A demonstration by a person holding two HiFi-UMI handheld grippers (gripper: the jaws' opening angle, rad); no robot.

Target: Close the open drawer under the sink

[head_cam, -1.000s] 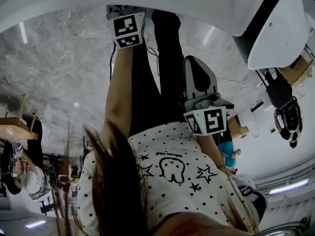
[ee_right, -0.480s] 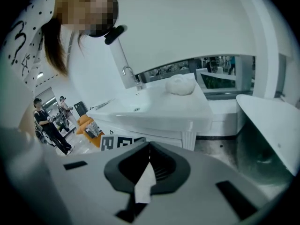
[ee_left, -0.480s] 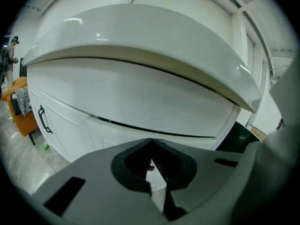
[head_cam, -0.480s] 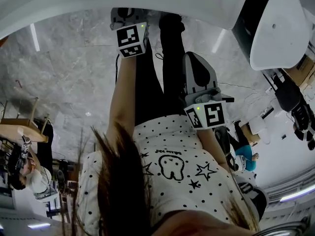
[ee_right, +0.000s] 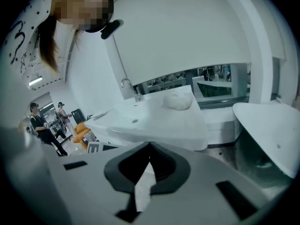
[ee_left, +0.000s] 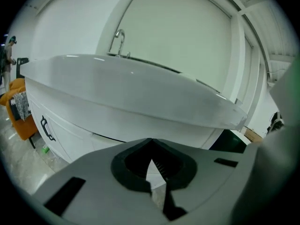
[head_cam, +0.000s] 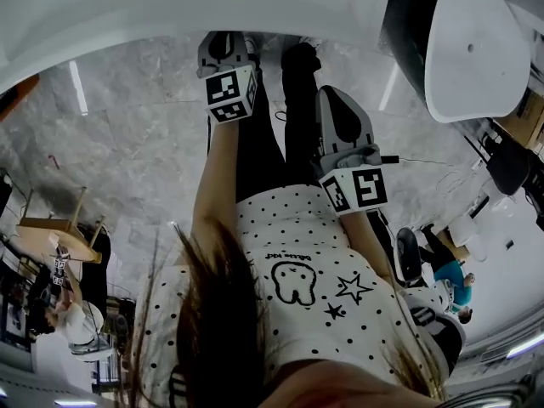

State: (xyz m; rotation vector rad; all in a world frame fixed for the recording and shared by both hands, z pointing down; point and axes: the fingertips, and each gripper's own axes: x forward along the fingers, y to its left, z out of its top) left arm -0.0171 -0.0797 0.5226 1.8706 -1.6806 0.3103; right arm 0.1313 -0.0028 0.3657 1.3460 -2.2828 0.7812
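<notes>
Tongs, two: left tongs (ee_left: 151, 144), right tongs (ee_right: 150, 149), both closed, empty. One sink (ee_left: 140, 93).

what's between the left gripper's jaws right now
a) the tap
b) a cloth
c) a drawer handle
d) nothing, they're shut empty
d: in the left gripper view the left gripper has its jaws together with nothing between them, and the sink lies beyond them, untouched.
</notes>
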